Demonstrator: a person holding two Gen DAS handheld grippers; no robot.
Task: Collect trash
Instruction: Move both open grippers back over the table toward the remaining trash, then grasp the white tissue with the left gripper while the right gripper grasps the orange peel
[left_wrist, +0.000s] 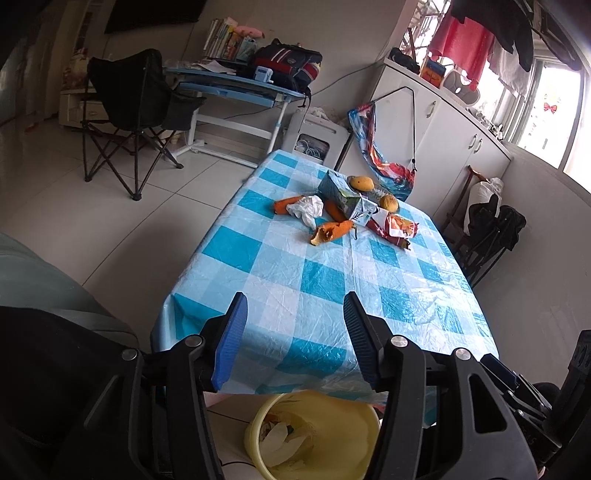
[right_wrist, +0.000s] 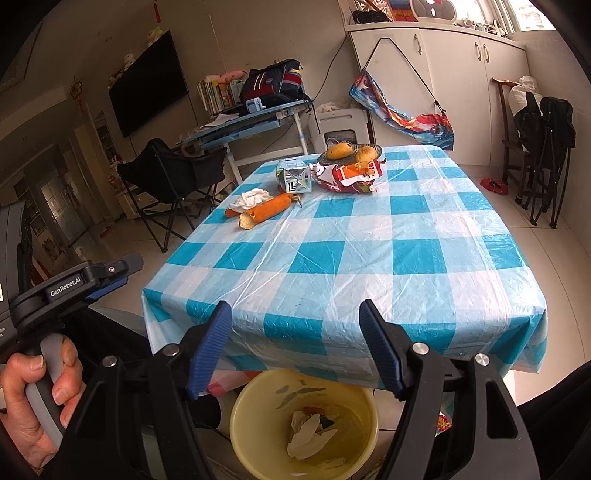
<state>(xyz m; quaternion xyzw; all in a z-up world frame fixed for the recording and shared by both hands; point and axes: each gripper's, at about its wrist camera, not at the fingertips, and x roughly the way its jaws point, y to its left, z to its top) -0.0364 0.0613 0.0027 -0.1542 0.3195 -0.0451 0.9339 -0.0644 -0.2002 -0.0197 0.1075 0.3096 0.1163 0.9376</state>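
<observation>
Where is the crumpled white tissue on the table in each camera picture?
Left wrist: the crumpled white tissue lies above centre, on the far part of the table, between carrot pieces.
Right wrist: the tissue lies left of centre, just behind the big bitten carrot.
Shared landmark: the yellow bin at the bottom.

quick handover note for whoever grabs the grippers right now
Left gripper: open, empty, above the table's near edge.
Right gripper: open, empty, same spot.
Yellow bin on the floor below the near edge, some paper scraps already inside.
Left on the checked tablecloth, far end: crumpled tissue, bitten carrot, other carrot pieces, milk carton, red snack wrapper.
The mangoes sit on a plate; probably not trash.
</observation>
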